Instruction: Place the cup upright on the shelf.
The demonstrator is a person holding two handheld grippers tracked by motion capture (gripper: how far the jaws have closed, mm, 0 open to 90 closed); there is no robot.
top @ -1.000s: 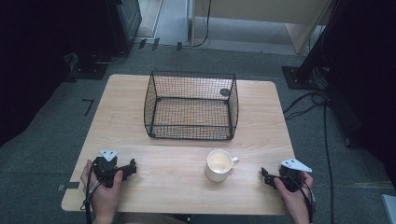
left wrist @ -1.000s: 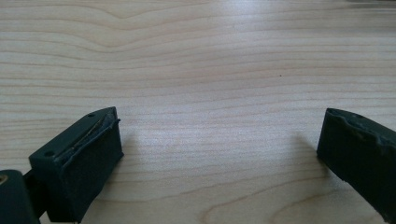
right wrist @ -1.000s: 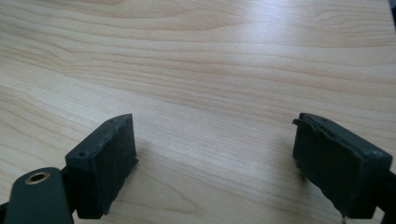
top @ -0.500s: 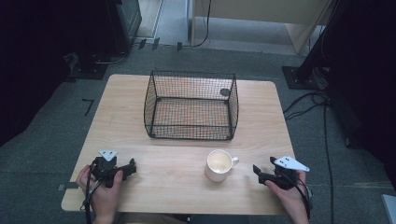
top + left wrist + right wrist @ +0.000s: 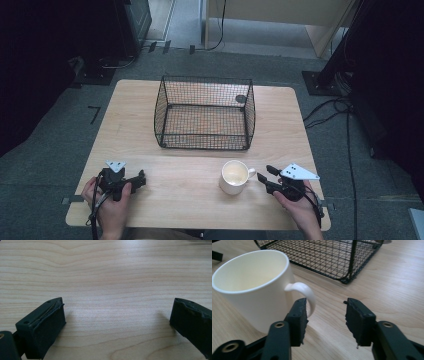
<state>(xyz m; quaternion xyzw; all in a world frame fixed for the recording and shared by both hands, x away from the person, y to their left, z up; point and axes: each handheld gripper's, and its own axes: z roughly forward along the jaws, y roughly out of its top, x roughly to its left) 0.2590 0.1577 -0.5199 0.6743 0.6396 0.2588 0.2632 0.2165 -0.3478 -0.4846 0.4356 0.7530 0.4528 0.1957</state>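
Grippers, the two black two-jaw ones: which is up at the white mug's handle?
The right gripper: its jaws, just closing but not yet gripping, reach the white ceramic mug by its handle. The left gripper rests apart over bare wooden table.

I'm working in what looks like a lab or test room: a bare wooden table [image 5: 150,105] on grey carpet [image 5: 50,165], black equipment stands [image 5: 325,80] off its far corners, cables [image 5: 340,107] trailing across the floor.
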